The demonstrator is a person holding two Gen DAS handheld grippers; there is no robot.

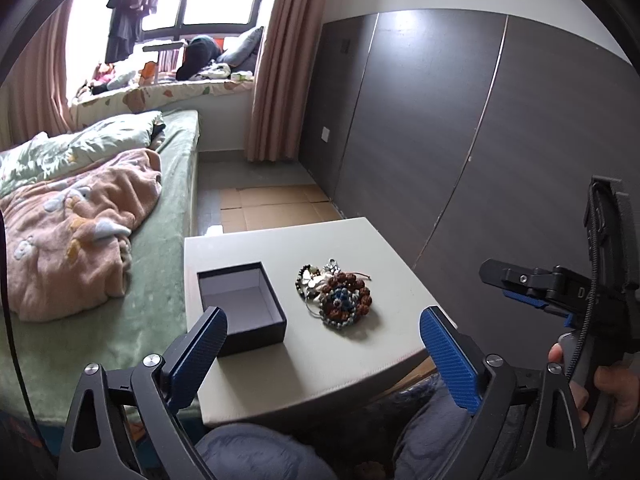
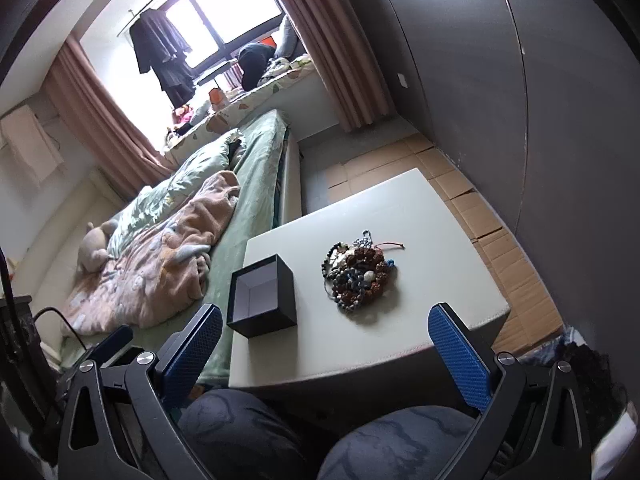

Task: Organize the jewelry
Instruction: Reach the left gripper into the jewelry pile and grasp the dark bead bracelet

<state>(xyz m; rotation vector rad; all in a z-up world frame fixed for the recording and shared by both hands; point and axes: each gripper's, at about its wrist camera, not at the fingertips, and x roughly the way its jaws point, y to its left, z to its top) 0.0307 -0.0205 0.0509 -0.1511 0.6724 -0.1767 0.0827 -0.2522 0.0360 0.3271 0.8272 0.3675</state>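
Observation:
A heap of beaded bracelets (image 1: 338, 298) lies on a small white table (image 1: 360, 360), brown, blue and dark beads tangled together. An open black box (image 1: 242, 306) with a pale empty inside stands left of the heap. My left gripper (image 1: 322, 334) is open and empty, held above the table's near edge. The right gripper's body (image 1: 560, 288) shows at the right of the left wrist view. In the right wrist view the heap (image 2: 358, 276) and box (image 2: 262, 300) lie ahead on the table (image 2: 400, 344). My right gripper (image 2: 324, 328) is open and empty.
A bed (image 1: 168, 300) with a green sheet and pink blanket (image 1: 72, 232) touches the table's left side. A dark grey wardrobe (image 1: 480, 140) stands to the right. Flattened cardboard (image 1: 272, 204) covers the floor beyond the table. The person's knees (image 2: 280, 440) are under the near edge.

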